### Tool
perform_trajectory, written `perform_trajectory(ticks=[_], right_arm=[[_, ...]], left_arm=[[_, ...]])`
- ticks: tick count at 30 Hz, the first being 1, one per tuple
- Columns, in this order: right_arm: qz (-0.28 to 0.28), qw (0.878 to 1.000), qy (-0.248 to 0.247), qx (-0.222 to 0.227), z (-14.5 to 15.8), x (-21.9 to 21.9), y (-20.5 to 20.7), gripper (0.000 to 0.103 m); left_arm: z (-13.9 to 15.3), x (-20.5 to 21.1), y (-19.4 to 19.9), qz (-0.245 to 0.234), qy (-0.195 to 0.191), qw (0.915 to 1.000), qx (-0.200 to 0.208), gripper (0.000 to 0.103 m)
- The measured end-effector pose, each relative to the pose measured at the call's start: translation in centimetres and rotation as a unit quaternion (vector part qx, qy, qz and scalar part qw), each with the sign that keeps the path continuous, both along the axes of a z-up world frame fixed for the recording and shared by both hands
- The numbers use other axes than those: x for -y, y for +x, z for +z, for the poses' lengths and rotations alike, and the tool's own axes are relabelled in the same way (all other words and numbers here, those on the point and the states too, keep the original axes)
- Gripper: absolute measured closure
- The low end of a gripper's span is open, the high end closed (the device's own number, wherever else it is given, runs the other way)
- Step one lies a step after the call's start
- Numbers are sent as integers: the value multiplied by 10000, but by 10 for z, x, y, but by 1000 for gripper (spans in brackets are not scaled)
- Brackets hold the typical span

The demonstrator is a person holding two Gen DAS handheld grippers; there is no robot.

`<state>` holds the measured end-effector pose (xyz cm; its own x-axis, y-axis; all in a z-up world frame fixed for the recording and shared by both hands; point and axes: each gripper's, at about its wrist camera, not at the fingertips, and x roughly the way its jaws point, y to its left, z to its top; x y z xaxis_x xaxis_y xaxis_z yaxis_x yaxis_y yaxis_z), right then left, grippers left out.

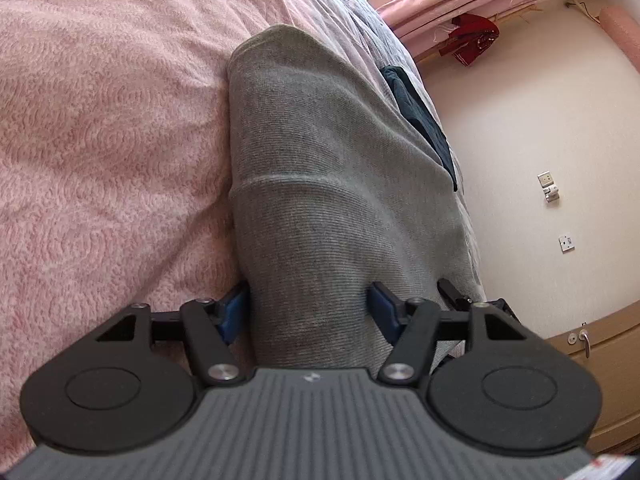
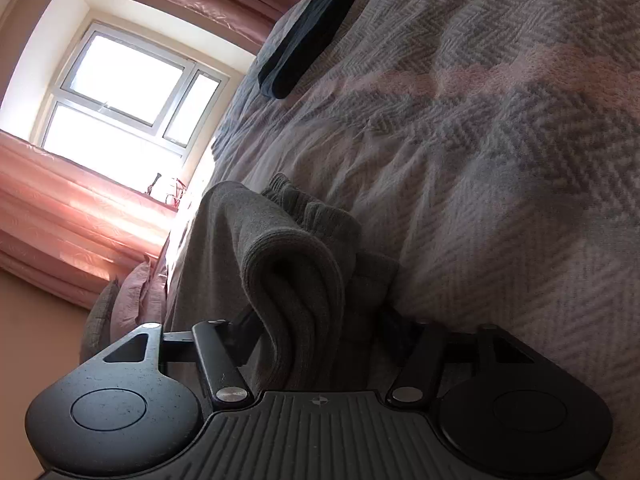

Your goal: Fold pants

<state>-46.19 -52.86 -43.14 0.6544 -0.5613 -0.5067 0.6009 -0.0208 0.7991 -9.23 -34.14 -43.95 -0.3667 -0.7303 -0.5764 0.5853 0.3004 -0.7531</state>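
Grey knit pants (image 1: 320, 152) lie lengthwise on the bed, running away from my left gripper (image 1: 308, 300). Its blue pads (image 1: 234, 312) stand apart, and the near end of the cloth fills the gap with no pinch folds. The cloth also spreads under the right-hand finger. In the right wrist view a folded end of the pants (image 2: 280, 248) lies doubled over the ribbed waistband (image 2: 316, 212). My right gripper (image 2: 320, 320) is open, and this bundle sits loosely between its fingers. A black finger (image 1: 452, 292) of the right gripper shows just beside the left one.
A pink textured bedspread (image 1: 100, 120) and a grey herringbone blanket (image 2: 500, 160) cover the bed. A dark folded garment (image 2: 316, 28) lies farther along it. The bed's edge drops toward a white wall and a wooden cabinet (image 1: 592, 344). A bright window (image 2: 128, 92) has pink curtains.
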Motion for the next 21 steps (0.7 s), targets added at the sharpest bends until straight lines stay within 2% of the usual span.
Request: perform_trajectory(ticks=[3,6,10,14,16,18,21], right_arm=[[-208,9997,37,105,7,-18,0,61],[-390,9990,185,68,26,-50,9,63],[-393,9965,653,354,42,-114,28,63],[-523,9880,1141,895,23,-185,44,62],[-391,9895,1130,810,6,-198,48,58],[-118,9898,1214,733,-4,-195,42,57],[440,9935,952,449,9,-185,25,55]], left_arm=[[5,0,9,-51,28,10000,-62,60],[22,-5,26,-84,-90,9999,105,64],[62,-20,70,-63,-337,9981,506,66],[90,-41,88,-475,-367,9898,1288,66],[79,-49,90,-660,-162,9859,1532,65],[54,-58,88,-724,186,9843,1598,64],[45,-71,91,-611,80,9852,1602,61]])
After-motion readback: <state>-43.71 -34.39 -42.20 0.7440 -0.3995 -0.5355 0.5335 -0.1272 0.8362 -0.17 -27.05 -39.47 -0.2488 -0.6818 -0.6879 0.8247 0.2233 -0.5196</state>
